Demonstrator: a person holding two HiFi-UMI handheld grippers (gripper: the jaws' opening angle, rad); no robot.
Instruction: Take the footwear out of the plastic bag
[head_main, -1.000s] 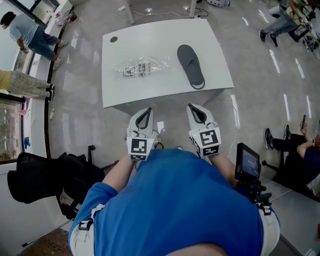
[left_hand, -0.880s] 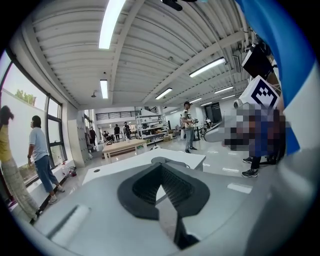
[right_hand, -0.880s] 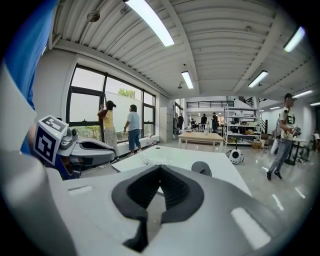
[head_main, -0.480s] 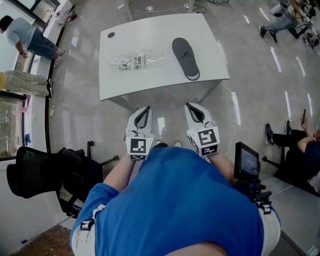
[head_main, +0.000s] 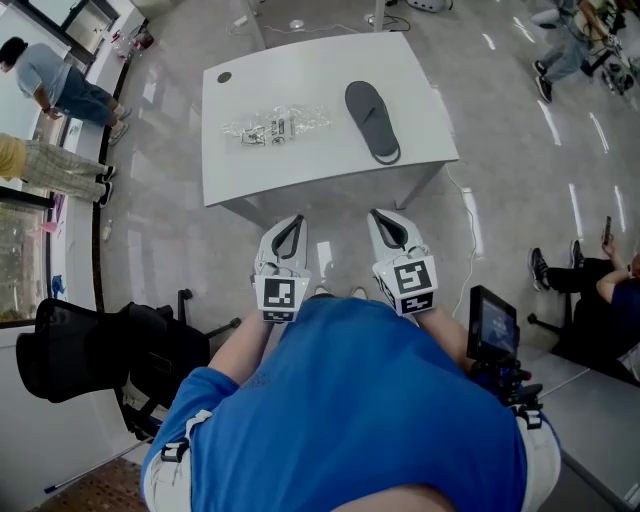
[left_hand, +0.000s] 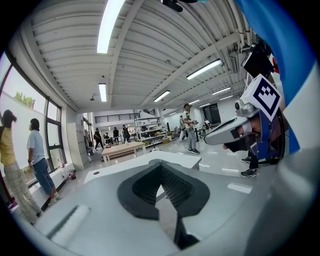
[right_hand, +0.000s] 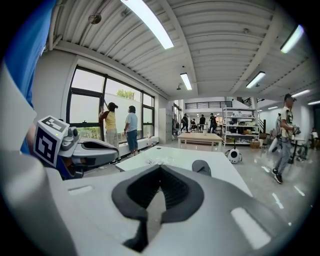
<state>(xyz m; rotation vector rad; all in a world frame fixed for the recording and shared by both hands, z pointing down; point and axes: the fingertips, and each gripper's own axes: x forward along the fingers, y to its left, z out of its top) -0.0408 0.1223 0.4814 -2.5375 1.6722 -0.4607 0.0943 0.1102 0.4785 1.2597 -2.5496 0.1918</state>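
Overhead, the head view shows me both tools held level before the near edge of the white bench (head_main: 310, 165), neither one reaching it: the left gripper (head_main: 290, 222) and the right gripper (head_main: 384, 216) sit side by side, well apart from the task's things. On the bench the dark grey slipper (head_main: 372, 120) lies bare, toe end away from me, to the right of the crumpled clear plastic bag (head_main: 275, 127); the two do not touch, and the slipper is outside the bag. Left gripper view: the fingers (left_hand: 172, 187) are clenched together with nothing between them, the bench edge lies beyond their tips, and the right gripper's side passes at the picture's right. Right gripper view: the fingers (right_hand: 150, 192) likewise meet on nothing; past them the slipper (right_hand: 201, 167) and the bag (right_hand: 159, 161) rest on the bench top, small and far off.
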